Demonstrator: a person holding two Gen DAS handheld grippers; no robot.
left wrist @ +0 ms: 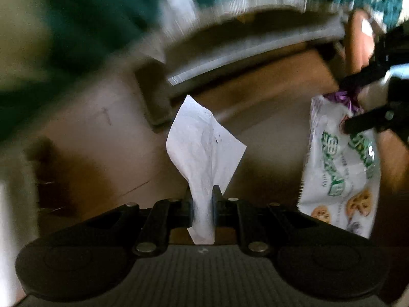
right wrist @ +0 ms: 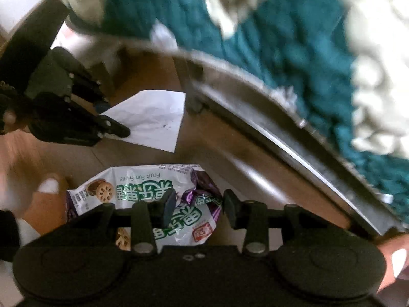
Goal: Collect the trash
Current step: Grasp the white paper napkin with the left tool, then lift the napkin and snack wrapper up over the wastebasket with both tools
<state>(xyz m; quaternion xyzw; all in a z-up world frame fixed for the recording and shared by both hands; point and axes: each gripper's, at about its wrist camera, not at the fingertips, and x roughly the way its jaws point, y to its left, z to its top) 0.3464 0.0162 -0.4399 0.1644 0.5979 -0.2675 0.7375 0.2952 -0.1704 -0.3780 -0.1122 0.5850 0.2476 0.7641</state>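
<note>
**A:** Looking down the left wrist view, the left gripper (left wrist: pixel 203 199) is clenched on the white paper scrap (left wrist: pixel 204 143). The sheet runs up from between the pads toward the centre of the frame, its long axis in line with the fingers, and its free end hangs clear above the tan floor (left wrist: pixel 102 140).

**B:** And the right side?

**A:** The right gripper (right wrist: pixel 199 208) has the snack wrapper (right wrist: pixel 143 192) bunched between its pads at lower centre of its own view. The jaws stand partway apart, and the left pad sits against the crumpled foil. The right pad shows a slight gap, so I judge it a grip but cannot be sure from that view alone. In the left view the same wrapper (left wrist: pixel 340 168) hangs at the right edge from dark fingers, which supports a hold.

**B:** So which relation matters next?

**A:** No bin shows in either frame. Both pieces dangle past the fingertips, close side by side, with the teal rug (right wrist: pixel 294 38) and a metal rail (right wrist: pixel 294 138) in the upper part of the frame. My judgement: each hand must carry its piece over a bin before it lets go, and must keep the paper's loose tail from snagging.
</note>
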